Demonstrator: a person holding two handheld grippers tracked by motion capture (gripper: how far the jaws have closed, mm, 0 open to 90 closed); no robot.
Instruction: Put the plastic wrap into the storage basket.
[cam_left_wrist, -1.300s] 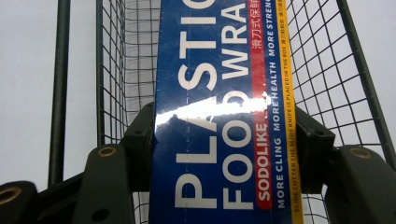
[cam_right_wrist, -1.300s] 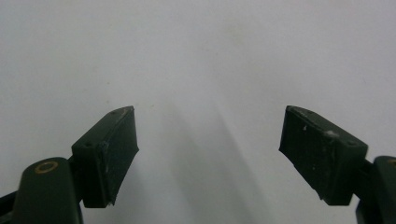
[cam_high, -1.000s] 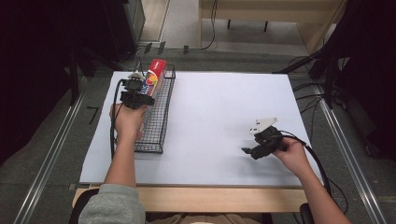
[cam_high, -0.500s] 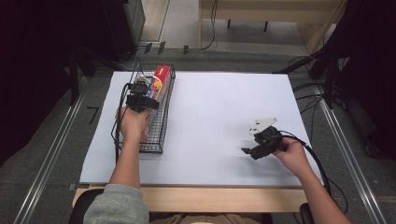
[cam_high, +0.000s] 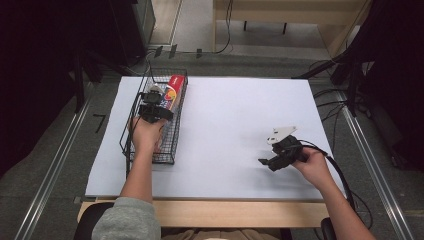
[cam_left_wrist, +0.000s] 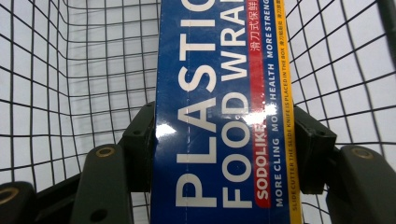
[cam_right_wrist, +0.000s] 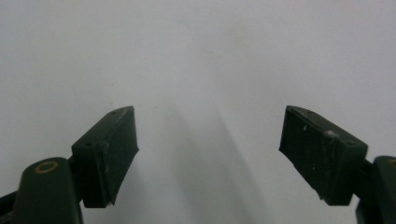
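Observation:
A long blue and red plastic food wrap box (cam_high: 173, 89) (cam_left_wrist: 219, 93) lies lengthwise in the far end of a black wire basket (cam_high: 171, 150) (cam_left_wrist: 70, 70) on the table's left. My left gripper (cam_high: 161, 99) (cam_left_wrist: 224, 140) reaches down into the basket with the box between its jaws. The jaws have just been opening a little, but both pads still touch the box's sides. Over the white table sheet at the right, my right gripper (cam_high: 267, 162) (cam_right_wrist: 210, 149) stands open with nothing between its fingers.
The white sheet (cam_high: 235, 115) covers the table top, with a wooden edge along the front. Cables (cam_high: 340, 170) trail from the right gripper toward the table's right edge. Dark equipment and metal rails surround the table.
My left hand has sunk, bringing the box down into the basket. The right hand has not moved.

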